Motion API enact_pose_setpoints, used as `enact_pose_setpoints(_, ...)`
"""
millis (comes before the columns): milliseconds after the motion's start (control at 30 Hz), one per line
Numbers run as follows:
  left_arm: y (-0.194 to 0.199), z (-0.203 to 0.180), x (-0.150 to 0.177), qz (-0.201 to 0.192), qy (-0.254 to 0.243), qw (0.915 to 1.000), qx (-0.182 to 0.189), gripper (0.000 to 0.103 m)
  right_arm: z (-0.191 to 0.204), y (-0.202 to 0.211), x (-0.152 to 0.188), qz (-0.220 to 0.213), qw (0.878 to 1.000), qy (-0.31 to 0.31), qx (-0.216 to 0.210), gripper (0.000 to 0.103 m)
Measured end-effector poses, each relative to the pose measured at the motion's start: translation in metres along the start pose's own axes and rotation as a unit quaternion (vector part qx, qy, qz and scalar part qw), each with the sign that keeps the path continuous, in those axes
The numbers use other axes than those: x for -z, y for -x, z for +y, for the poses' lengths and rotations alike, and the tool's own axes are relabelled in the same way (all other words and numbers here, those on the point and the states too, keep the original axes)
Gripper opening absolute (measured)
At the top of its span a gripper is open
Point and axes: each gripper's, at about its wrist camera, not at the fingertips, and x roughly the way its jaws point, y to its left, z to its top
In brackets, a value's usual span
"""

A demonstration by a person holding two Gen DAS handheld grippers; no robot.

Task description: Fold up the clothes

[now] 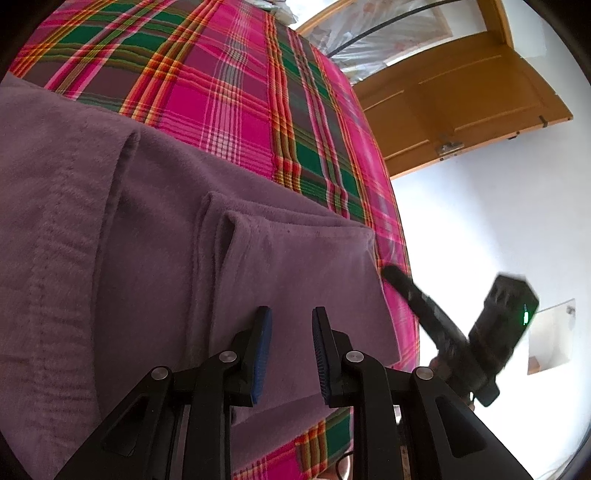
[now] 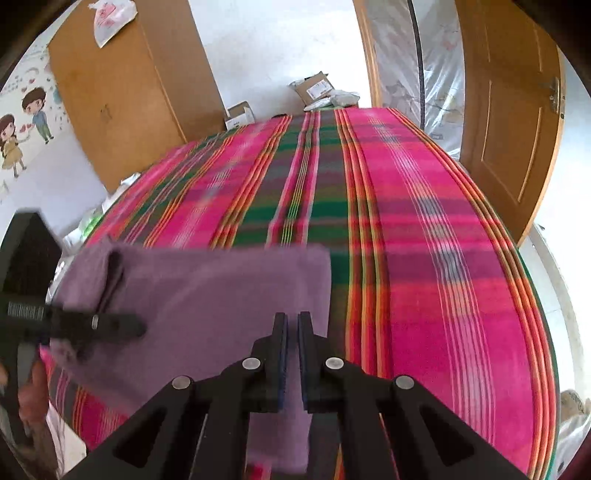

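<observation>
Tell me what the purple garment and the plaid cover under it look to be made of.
Purple garment: probably fleece or brushed cotton; matte, fuzzy nap, soft rounded folds. Plaid cover: likely woven cotton; flat, matte, thread-striped pattern.

Bright daylight, blown-out walls, fisheye edges, right view motion-blurred.

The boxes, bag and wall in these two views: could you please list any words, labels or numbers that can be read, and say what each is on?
None can be read.
Cardboard box: its white shipping label is too small and blurred.
White box: dark marks, unreadable.
Plastic bag on the wardrobe: red print, blurred.
Wall sticker: cartoon figures, no words.
</observation>
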Motion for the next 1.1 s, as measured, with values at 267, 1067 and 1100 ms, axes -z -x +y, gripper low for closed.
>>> enact_pose_setpoints(267,0.010,0.002,0.012,-0.001,-0.010,0.9999,-0.003,0.023,0.005,0.011,0.025,-0.014,0.999,0.003,0.033,0.007)
enact_pose_setpoints(1067,0.062,-0.005,0.038,-0.037,-0.028,0.9988,-0.015,0.023,0.063,0.034,0.035,-0.043,0.998,0.044,0.020,0.007)
enact_pose_setpoints(1100,0.068,-0.006,0.039,-0.044,-0.030,0.9985,-0.012,0.023,0.069,0.029,0.032,-0.042,0.998,0.050,0.010,0.007)
